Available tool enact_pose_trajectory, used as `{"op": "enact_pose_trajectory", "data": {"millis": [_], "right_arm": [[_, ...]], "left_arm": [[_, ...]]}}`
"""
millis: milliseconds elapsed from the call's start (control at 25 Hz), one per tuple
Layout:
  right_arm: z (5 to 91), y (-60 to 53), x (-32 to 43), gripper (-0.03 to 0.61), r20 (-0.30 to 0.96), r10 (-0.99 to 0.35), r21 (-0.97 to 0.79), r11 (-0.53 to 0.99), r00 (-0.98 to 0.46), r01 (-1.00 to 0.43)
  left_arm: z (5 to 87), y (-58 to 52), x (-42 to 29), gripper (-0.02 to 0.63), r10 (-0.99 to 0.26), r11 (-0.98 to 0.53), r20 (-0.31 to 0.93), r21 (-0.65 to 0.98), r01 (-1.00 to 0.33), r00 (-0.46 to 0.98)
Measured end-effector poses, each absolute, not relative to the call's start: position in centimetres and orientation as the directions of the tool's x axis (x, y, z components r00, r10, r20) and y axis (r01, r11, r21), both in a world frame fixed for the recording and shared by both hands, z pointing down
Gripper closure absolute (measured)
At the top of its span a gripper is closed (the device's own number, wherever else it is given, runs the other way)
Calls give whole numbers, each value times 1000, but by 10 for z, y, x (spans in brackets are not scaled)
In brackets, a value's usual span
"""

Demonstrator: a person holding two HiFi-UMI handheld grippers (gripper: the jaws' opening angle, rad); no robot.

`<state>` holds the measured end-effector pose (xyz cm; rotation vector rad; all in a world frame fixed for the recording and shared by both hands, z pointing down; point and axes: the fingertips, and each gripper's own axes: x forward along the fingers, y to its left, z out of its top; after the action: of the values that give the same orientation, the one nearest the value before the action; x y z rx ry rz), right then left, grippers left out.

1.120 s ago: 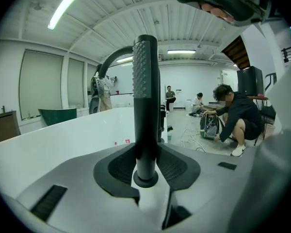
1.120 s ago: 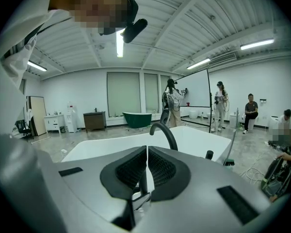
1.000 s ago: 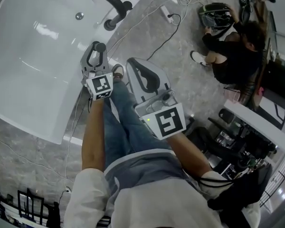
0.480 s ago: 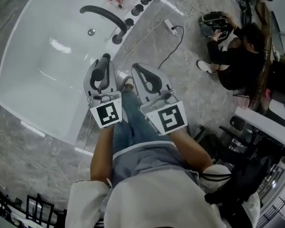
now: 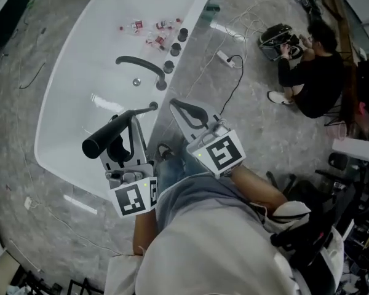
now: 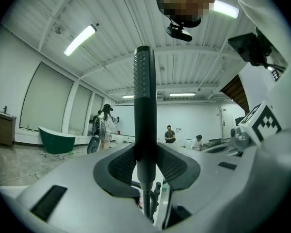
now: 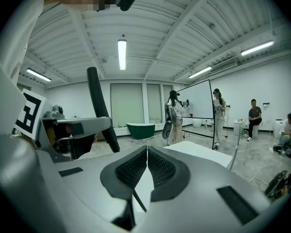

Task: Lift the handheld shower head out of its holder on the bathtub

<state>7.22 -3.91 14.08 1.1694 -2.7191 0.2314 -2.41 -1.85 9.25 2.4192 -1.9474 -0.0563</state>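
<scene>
The handheld shower head (image 5: 114,131), a black wand, lies clamped across my left gripper (image 5: 124,128), high above the white bathtub (image 5: 67,103). In the left gripper view the wand (image 6: 144,106) stands upright between the pads, which press on it, and its hose (image 6: 146,200) hangs below. My right gripper (image 5: 176,105) hovers beside it on the right, shut with nothing in it; in the right gripper view its pads (image 7: 136,166) meet. The wand (image 7: 101,108) shows there to the left.
A black curved spout (image 5: 141,63), black knobs (image 5: 176,48) and small bottles (image 5: 154,32) sit on the tub's far rim. A person (image 5: 310,72) sits on the floor at the right, near a cable and power strip (image 5: 224,56). A green tub (image 7: 142,129) and standing people are farther off.
Both grippers have risen far above the tub, which now looks smaller. The wand has come up with the left gripper and now sticks out to its left.
</scene>
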Motion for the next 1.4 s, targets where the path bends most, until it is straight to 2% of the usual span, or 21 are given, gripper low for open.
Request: {"op": "enact_pose_trajectory", "data": {"millis": [160, 280, 520, 720, 1400], "right_arm": [[79, -18, 87, 561, 206, -706, -81, 678, -677, -731], [49, 2, 100, 561, 172, -705, -77, 687, -688, -723], [38, 14, 103, 561, 167, -702, -53, 695, -693, -717], [38, 2, 105, 563, 165, -702, -55, 695, -693, -717], [24, -2, 105, 563, 136, -691, -42, 712, -710, -701]], "left_arm": [[17, 15, 0, 470, -972, -234, -56, 70, -970, 230], [-5, 33, 25, 469, -962, -267, -73, 75, -961, 261], [0, 38, 36, 471, -953, -302, -55, 111, -947, 297], [19, 24, 27, 471, -964, -265, -9, 114, -957, 266], [28, 19, 21, 471, -971, -238, 9, 87, -967, 240]]}}
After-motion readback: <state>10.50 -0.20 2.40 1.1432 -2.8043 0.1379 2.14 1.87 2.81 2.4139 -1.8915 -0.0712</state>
